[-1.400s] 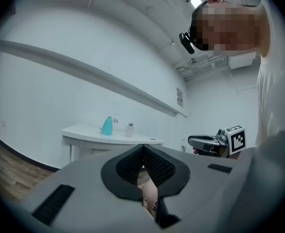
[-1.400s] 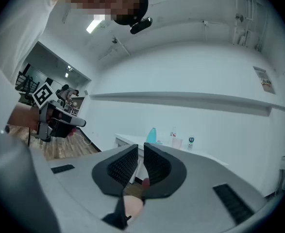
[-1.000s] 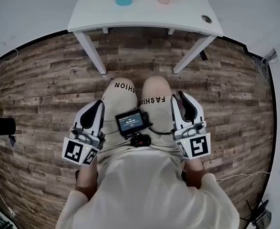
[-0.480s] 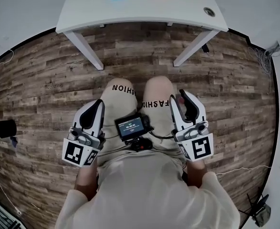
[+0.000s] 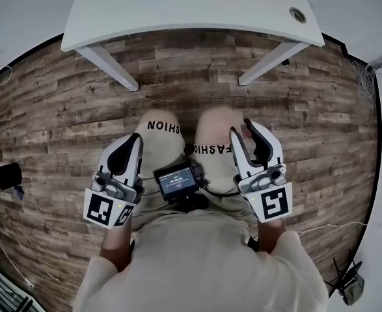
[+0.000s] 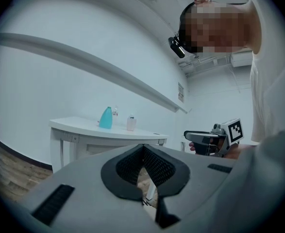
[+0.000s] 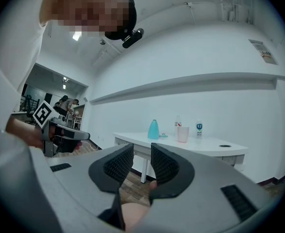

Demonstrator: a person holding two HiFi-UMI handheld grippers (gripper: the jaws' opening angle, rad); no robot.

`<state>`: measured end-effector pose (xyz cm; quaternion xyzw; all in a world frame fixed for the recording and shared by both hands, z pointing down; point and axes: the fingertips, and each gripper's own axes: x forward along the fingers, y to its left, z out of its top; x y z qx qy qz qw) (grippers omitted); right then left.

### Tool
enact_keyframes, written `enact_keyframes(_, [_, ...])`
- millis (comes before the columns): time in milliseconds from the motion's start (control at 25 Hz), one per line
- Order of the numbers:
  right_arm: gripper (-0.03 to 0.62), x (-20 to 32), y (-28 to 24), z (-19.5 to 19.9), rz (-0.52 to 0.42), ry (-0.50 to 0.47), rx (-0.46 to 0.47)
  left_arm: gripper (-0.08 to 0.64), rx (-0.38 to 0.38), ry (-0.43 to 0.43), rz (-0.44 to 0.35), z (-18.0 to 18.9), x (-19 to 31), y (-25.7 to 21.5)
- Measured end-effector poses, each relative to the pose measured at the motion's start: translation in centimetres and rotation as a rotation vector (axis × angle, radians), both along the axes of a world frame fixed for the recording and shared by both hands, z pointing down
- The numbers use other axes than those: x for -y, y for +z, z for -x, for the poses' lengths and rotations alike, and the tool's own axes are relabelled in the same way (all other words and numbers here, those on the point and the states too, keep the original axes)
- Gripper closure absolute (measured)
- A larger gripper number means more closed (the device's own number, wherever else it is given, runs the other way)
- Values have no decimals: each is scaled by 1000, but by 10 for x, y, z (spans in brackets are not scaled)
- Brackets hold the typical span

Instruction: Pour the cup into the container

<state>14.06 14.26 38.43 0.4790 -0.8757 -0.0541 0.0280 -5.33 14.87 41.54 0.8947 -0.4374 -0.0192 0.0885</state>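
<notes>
Both grippers are being held low, one on each side of the person's knees, above the wood-plank floor point(image 5: 60, 109), and both are pointing toward the white surface point(image 5: 197, 8). The left gripper point(image 5: 136, 142) is keeping its fingers point(image 6: 128, 165) pressed together at the tips, with nothing between them. The right gripper point(image 5: 241, 130) is holding its fingers point(image 7: 164, 165) drawn close too. Only a thin slit is showing between the pads, and nothing is sitting in it.

The pink cup point(image 7: 183, 134) is standing on the surface, well apart from both grippers. In the right gripper view it is sitting to the right of the teal container point(image 7: 153, 129), with a gap between them. A small bottle point(image 7: 199, 126) with a blue label is standing near the cup, a little to its right. A small screen point(image 5: 176, 181) is hanging at the person's waist between the two grippers, and a dark object point(image 5: 7, 174) is lying on the floor far to the left.

Compared with a second ago, the surface is filling more of the head view's width and has slid toward the top edge. The teal container and the cup, which were showing almost whole then, are now being cut off there, with only their bases left in view. The lettered trouser knees have shifted, the two halves of the print now sitting at uneven heights. The grippers are staying in much the same spots in the head view, and their fingers are closed as before.
</notes>
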Motion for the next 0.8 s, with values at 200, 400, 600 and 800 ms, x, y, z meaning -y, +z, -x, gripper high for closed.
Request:
enact_keyframes(200, [499, -1, -1, -2, -3, 7, 0, 549, 4, -6, 1, 0, 5, 0])
enact_keyframes(400, [499, -10, -10, -13, -19, 10, 5, 549, 16, -19, -5, -4, 1, -9])
enact_keyframes(600, [498, -16, -13, -20, -15, 15, 29, 549, 12, -42, -12, -2, -10, -13])
enact_keyframes(800, [488, -14, 4, -12, 21, -4, 14, 549, 9, -41, 13, 3, -9, -3])
